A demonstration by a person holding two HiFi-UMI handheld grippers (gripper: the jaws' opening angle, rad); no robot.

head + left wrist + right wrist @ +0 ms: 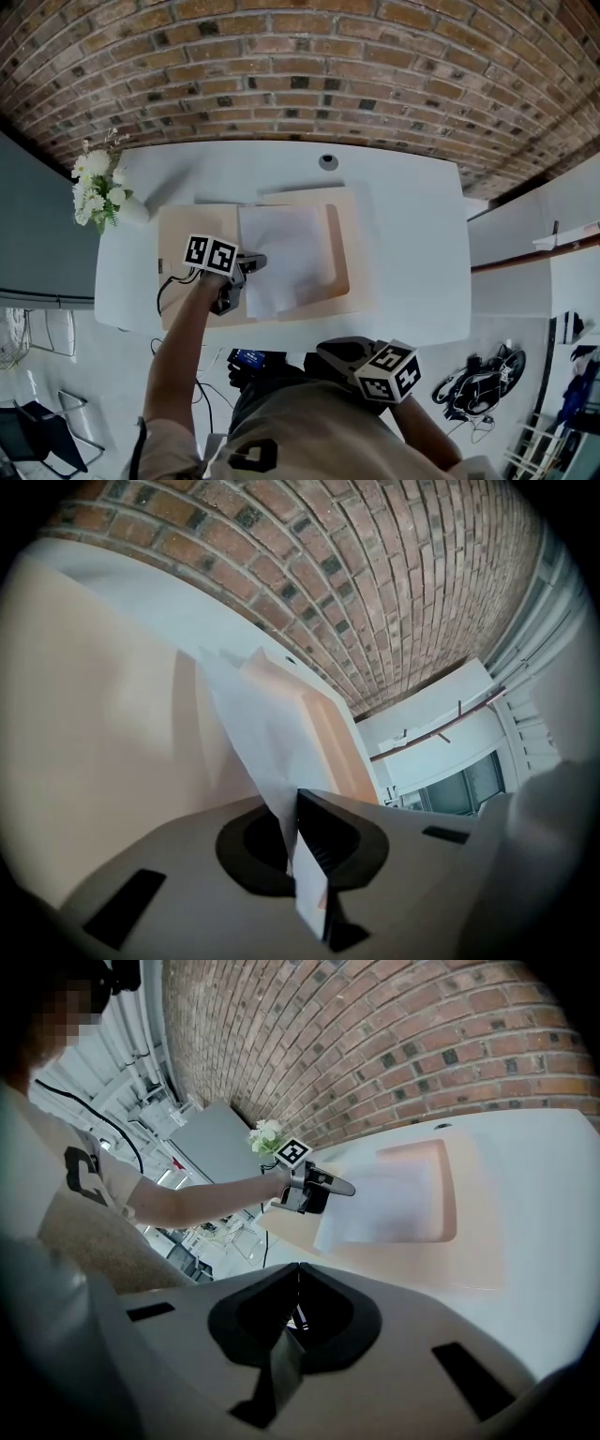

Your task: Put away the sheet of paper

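Observation:
A white sheet of paper [286, 255] lies over an open beige folder [358, 281] on the white table [412, 225]. My left gripper [253, 264] is shut on the sheet's near left edge. In the left gripper view the paper [251, 719] rises from between the closed jaws [296, 850], lifted off the folder [94, 724]. My right gripper [342, 354] hangs back near the person's body, off the table's front edge. Its jaws [298, 1288] are shut with nothing between them. From there the paper [389, 1206], the folder [459, 1241] and the left gripper [317, 1185] show ahead.
A small vase of white flowers [98, 197] stands at the table's left end. A round grommet [327, 161] sits near the back edge below the brick wall [300, 66]. A black cable [167, 286] loops at the front left edge. A grey cabinet [37, 234] stands further left.

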